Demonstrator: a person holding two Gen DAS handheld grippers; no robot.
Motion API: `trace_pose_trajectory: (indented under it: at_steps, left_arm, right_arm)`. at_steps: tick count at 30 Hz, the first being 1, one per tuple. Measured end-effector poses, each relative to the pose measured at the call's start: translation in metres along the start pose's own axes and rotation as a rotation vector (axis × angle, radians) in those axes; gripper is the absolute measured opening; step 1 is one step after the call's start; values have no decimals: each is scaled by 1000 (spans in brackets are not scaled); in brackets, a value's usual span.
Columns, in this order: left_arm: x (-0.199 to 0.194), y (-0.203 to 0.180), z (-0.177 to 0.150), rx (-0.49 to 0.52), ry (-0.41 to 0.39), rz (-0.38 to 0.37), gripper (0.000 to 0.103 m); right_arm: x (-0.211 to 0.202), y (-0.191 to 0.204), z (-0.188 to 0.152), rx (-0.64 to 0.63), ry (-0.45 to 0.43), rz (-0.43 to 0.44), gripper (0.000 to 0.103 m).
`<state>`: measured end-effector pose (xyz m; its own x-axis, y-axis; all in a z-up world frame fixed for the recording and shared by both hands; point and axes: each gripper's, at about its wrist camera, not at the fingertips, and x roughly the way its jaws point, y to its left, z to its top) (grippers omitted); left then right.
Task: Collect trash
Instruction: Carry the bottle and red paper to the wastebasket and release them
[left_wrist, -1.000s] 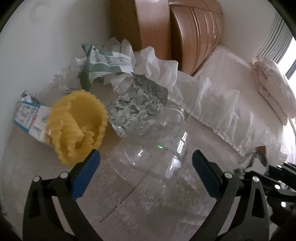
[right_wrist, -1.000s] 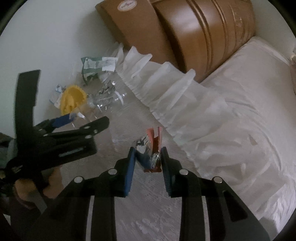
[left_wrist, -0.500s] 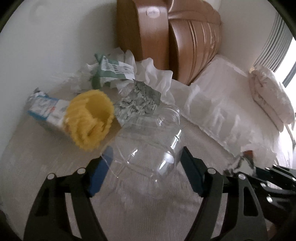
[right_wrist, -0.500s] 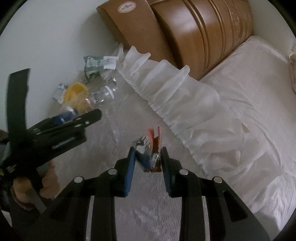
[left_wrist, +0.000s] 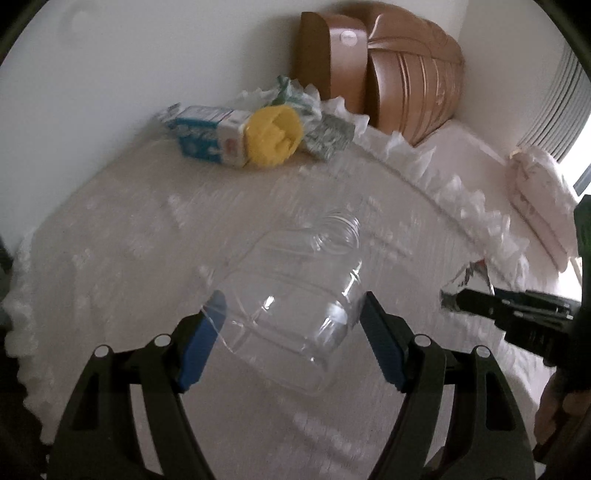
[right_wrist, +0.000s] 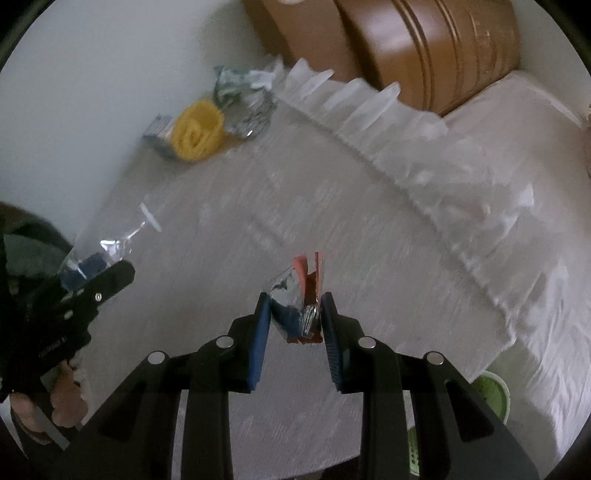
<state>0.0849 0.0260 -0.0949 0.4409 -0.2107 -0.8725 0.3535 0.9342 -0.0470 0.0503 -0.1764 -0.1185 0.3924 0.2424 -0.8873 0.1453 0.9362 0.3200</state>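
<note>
Left wrist view: left tool (left_wrist: 291, 332), blue pads clenched on the flat sides of a clear, square-shouldered plastic jar (left_wrist: 295, 299), lidless, held above the lace-covered table (left_wrist: 122, 236); likely light, thin-walled and slick, so it may flex or slip if squeezed hard; the flat sides seem the best hold; the jaws have just been closing, the jar between them; remaining litter at the far edge of the table against the wall: blue-and-white carton (left_wrist: 207, 134), yellow fluted plastic cup (left_wrist: 273, 134), grey printed wrapper (left_wrist: 327, 134); wide bare cloth between jar and litter.

Right wrist view: right tool (right_wrist: 295, 317), clenched on a crumpled red-and-silver foil wrapper (right_wrist: 303, 291), soft and near weightless; frilled white bed (right_wrist: 480, 155) just beside the table; a green rim (right_wrist: 493, 393) shows below the table's near edge, possibly a bin.
</note>
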Motion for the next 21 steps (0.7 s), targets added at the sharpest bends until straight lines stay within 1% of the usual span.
trace_pose_trajectory:
  at_steps: [3,6,10,12,14,21]
  left_arm:
    - [-8,2,-14,-5,4,1,72]
    - [-13,0,-24,0,10,-3,72]
    - [-20,-17,-27,50,7,-23,72]
    - [-23,-33,-27,90,4,-49,72]
    - [-24,-57,-27,152,0,-84,72]
    - [-19,-145,-34,356,19,-218,72]
  right_arm:
    - [-3,10,-14,-21,11,10,29]
    - [-4,13,-20,-31,13,13,29]
    - [-12,7,-28,-29,-2,1,29]
    - [-21,-4,-35,-15,-15,-17,29]
    - [-28,-15,-41,-1,-23,-34,29]
    - [-65,-93,-94,151,-33,-163,30]
